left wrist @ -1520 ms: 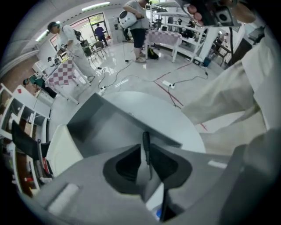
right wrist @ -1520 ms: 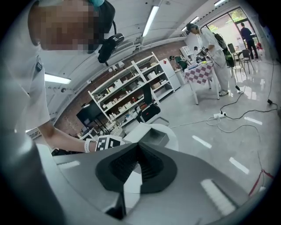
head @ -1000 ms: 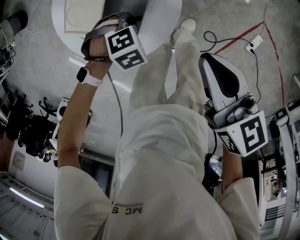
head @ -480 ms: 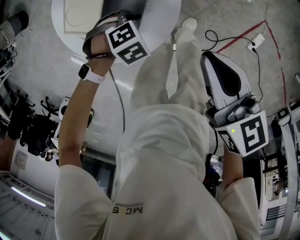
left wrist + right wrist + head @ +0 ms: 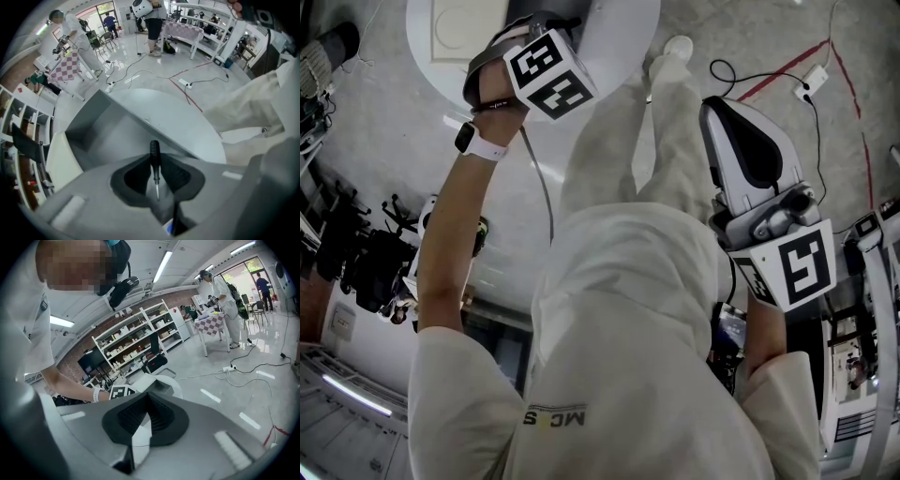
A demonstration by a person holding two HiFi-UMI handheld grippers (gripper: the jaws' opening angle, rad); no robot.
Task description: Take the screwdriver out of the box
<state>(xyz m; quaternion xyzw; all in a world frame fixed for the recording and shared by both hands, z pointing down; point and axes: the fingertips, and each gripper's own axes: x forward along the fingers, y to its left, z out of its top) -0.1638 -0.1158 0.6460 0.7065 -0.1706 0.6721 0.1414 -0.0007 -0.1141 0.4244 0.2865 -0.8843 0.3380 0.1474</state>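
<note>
Screwdriver (image 5: pixel 155 161) is clamped between the closed jaws of my left gripper (image 5: pixel 155 154). Its long axis runs along the jaws, with the black handle pointing away toward the grey box (image 5: pixel 101 124) and the metal tip toward the camera. Only the left gripper view shows the tool; in the head view the marker cube (image 5: pixel 549 73) covers it. My right gripper (image 5: pixel 146 404) has its jaws together on nothing, well apart from the box.
</note>
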